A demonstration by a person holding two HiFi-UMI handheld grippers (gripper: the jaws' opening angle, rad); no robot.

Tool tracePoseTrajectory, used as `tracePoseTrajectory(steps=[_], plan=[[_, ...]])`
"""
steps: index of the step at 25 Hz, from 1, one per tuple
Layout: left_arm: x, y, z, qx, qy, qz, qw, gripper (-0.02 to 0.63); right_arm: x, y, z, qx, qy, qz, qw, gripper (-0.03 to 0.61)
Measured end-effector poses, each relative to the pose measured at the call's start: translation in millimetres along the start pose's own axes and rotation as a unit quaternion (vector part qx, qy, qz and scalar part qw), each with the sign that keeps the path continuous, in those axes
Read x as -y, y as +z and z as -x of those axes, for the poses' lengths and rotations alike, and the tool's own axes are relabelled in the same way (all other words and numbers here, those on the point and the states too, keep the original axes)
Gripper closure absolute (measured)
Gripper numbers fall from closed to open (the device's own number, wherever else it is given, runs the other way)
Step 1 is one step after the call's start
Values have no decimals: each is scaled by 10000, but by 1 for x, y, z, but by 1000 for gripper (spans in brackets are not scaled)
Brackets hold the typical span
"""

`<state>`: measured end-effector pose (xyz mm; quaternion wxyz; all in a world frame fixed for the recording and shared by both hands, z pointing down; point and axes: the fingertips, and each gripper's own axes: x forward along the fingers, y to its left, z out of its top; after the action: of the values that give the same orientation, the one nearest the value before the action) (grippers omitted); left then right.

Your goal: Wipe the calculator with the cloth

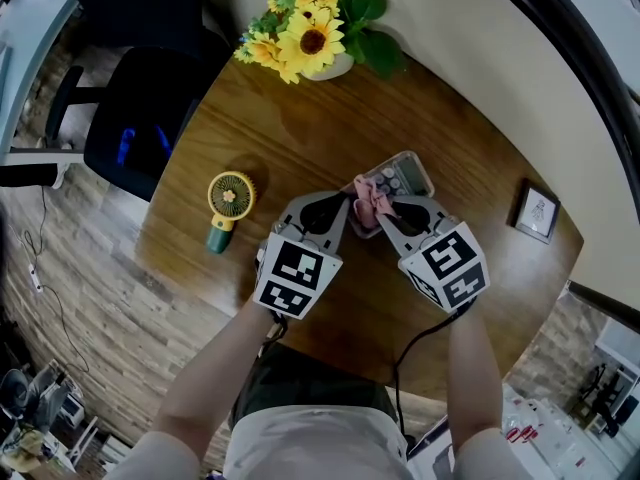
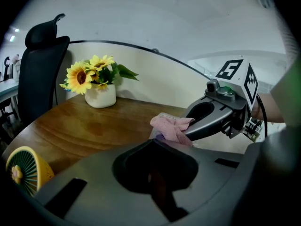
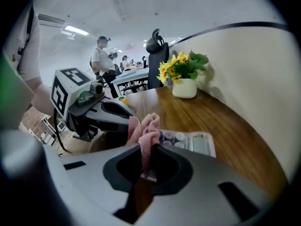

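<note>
nearest the person, the left gripper (image 1: 340, 206) has its jaws pressed together with nothing visible between them; its tip sits just beside the near left edge of the calculator, though whether it touches it cannot be told. the right gripper (image 3: 148, 147) has its jaws pinching the pink cloth (image 3: 146, 125), a fold of it running down between them and the bunched rest standing up past their tips. the cloth hangs over the near end of the calculator (image 3: 201, 142), which lies flat on the wooden bench (image 1: 300, 118), keys and display facing up. whether the cloth presses on the keys is not clear.

this looks like the wiping step itself, or its very start. the next move likely calls for the right gripper to drag the cloth along the keys toward the display with light downward pressure, while the left gripper braces the calculator so it does not slide.

farther off to the left stands a small yellow fan (image 1: 229, 200), and at the far edge a white pot of sunflowers (image 1: 312, 28).
</note>
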<state>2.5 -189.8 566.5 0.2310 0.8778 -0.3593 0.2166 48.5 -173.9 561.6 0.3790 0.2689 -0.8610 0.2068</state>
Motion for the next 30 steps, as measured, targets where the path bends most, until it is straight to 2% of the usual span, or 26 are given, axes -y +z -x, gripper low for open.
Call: tracePoseTrajectory(steps=[2,4,8,11,13,16,19,21,25,27,30], plan=[[0,0,0,-5,-10,-13,10000,611,3,0,1,-30,-31,19,10000,545],[0,-1,0,-19,-34,-15,10000,611,14,0,4,-40,-248,-6,9997,547],[-1,-1,0,-32,-59,-29,10000,611,50,-5,15,-127,-914,-54,9957,551],[0,-1,0,-36,-62,3,10000,611,80,-13,31,-261,-1614,16,9865,551],[0,-1,0,-64,-101,101,9999,611,89,-7,46,-72,-1947,-89,9808,551],[-2,-1,0,-104,-152,204,9996,612,78,17,67,383,-2256,63,9734,551],[-1,-2,0,-105,-145,217,9996,611,36,40,71,897,-1865,83,9783,551],[-1,-1,0,-84,-108,184,9997,611,3,44,60,948,-1457,260,9844,551],[-1,0,1,-27,-18,65,10000,612,-44,24,26,559,-690,651,9939,548],[0,0,0,-12,-12,18,10000,611,-53,7,11,293,-587,807,9946,548],[0,0,0,-19,-29,32,10000,611,-55,-14,-1,46,-651,1049,9923,548]])
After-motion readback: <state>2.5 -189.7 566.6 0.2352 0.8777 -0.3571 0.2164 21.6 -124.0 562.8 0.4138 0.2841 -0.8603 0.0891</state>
